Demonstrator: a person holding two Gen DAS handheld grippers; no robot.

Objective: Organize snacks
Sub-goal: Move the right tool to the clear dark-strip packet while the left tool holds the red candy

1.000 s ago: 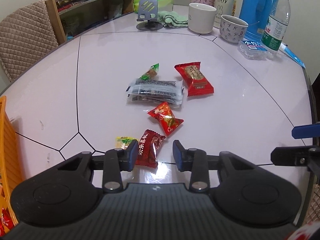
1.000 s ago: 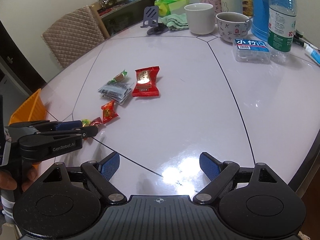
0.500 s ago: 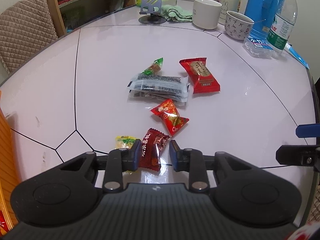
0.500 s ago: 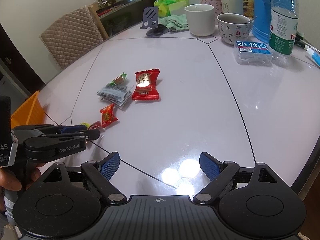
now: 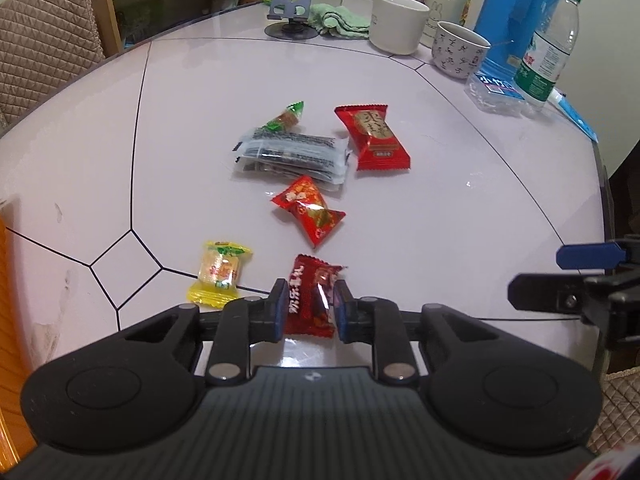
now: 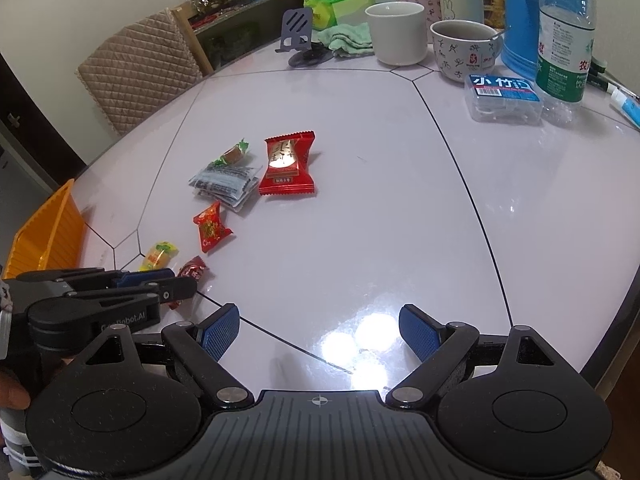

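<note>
My left gripper [image 5: 308,304] is shut on a dark red candy packet [image 5: 314,296], which also shows in the right wrist view [image 6: 192,274], low over the white table [image 5: 460,208]. A yellow candy [image 5: 220,270] lies just left of it. Beyond lie a red twisted candy [image 5: 310,208], clear black-printed packets [image 5: 290,154], a green-tipped candy [image 5: 286,118] and a large red packet [image 5: 372,136]. My right gripper [image 6: 320,334] is open and empty over bare table at the near right. The left gripper is also in the right wrist view [image 6: 172,284].
An orange basket [image 6: 44,236] stands at the table's left edge. At the far side stand a white mug [image 5: 396,22], a patterned cup [image 5: 460,50], a water bottle [image 5: 548,60], a small clear box [image 6: 504,96], a phone stand [image 5: 290,8] and a padded chair [image 6: 140,68].
My left gripper moved forward around the dark red packet and its jaws closed on it. The right gripper has stayed open and almost still.
</note>
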